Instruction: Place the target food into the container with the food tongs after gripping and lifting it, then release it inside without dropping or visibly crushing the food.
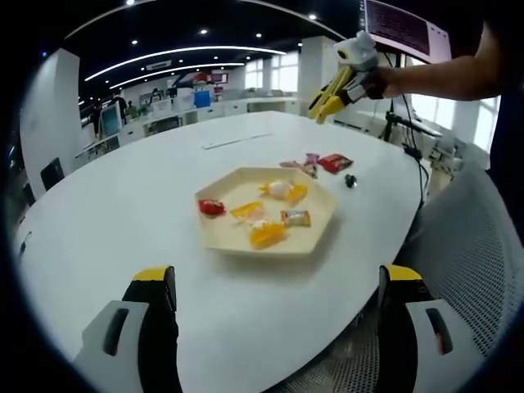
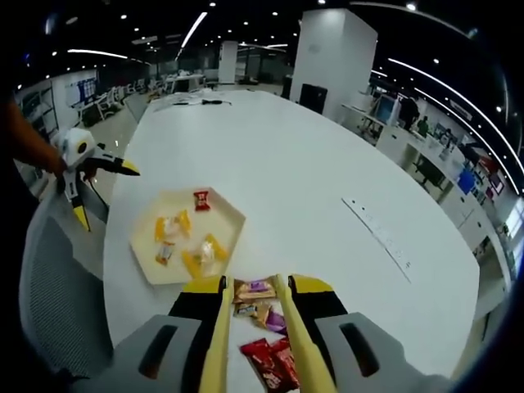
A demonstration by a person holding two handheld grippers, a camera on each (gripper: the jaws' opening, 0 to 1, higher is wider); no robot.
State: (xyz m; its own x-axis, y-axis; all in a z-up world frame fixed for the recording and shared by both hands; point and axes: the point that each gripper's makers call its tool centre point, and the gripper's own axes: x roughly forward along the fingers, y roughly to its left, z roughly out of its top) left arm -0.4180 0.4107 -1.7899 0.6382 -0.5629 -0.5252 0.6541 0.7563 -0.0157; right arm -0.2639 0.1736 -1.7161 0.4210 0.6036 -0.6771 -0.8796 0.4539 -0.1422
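Observation:
A cream hexagonal tray (image 1: 319, 237) (image 2: 232, 214) on the white table holds a red candy (image 1: 211, 207), several yellow pieces (image 1: 268, 236) and an orange-wrapped sweet (image 1: 295, 218). Loose snack packets (image 1: 321, 162) (image 2: 255, 289) lie on the table beside the tray, red ones (image 2: 272, 362) among them. My left gripper (image 1: 278, 282) (image 2: 106, 195) hovers near the table's edge, jaws wide apart and empty. My right gripper (image 1: 327, 100) (image 2: 252, 285) is high above the loose packets and grips yellow food tongs (image 2: 218, 336). The tong arms stand apart with nothing in them.
A small dark object (image 1: 350, 181) lies on the table (image 1: 123, 213) near the loose packets. A grey mesh chair (image 1: 467, 237) (image 2: 57, 286) stands at the table edge by the tray. A person's arm (image 1: 442, 75) holds the right gripper. Desks and monitors fill the office behind.

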